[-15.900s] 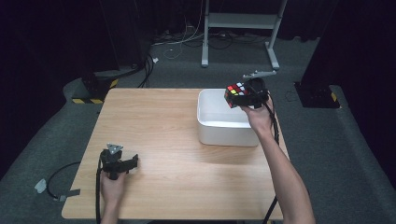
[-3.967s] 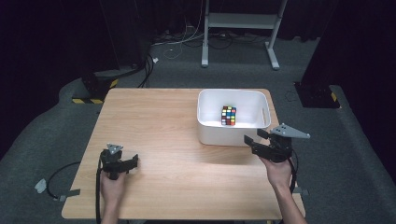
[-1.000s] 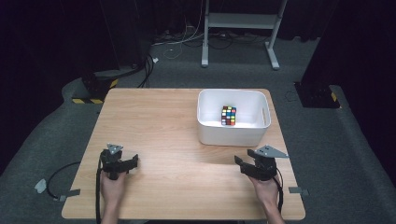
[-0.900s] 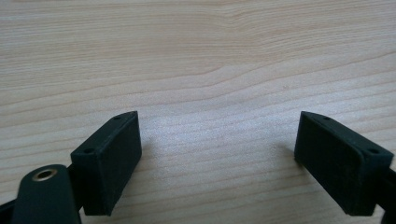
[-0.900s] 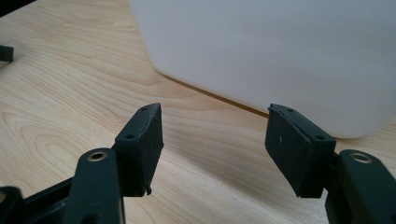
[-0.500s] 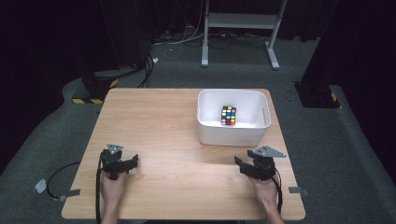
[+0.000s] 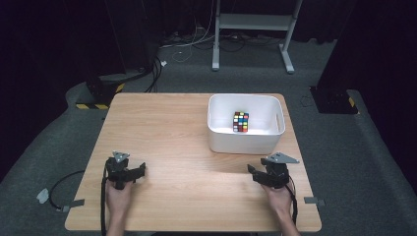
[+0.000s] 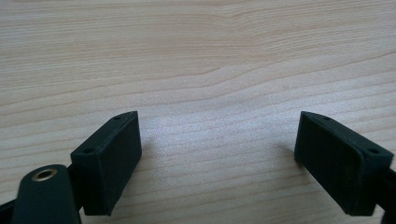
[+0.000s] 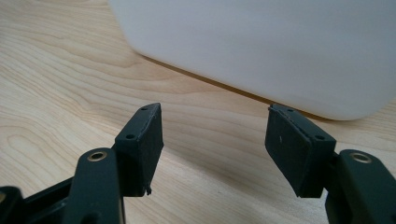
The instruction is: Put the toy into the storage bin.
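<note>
One small multicoloured puzzle cube [image 7: 240,121] with black edges sits inside the white rectangular plastic bin [image 7: 244,97], a little right of the bin's middle, resting flat on the floor and clear of all four walls. I judge it light, rigid and hard. Its flat, smooth plastic faces could slip under a weak pinch, and its layers may twist if it is gripped off-centre. The safest hold is probably from above, with the pads square on two opposite side faces at mid-height, since the bin walls block a level approach.

The bin stands on the far right part of the light wooden table [image 7: 177,128]. The right gripper [image 7: 255,174] rests near the table's near right corner, well short of the bin. In its own view, its jaws [image 9: 215,135] stand apart with nothing between them, facing the bin's white wall [image 9: 261,46]. The left gripper [image 7: 137,170] lies at the near left, and its jaws [image 8: 217,149] are spread wide over bare wood.

In the earliest picture the right gripper holds the cube above the bin's far right corner. Now the cube is in the bin and that gripper is empty. In the later earlier pictures it is pulled back from just beside the bin's near wall to its present resting place. The left gripper has stayed in the same spot throughout.
</note>
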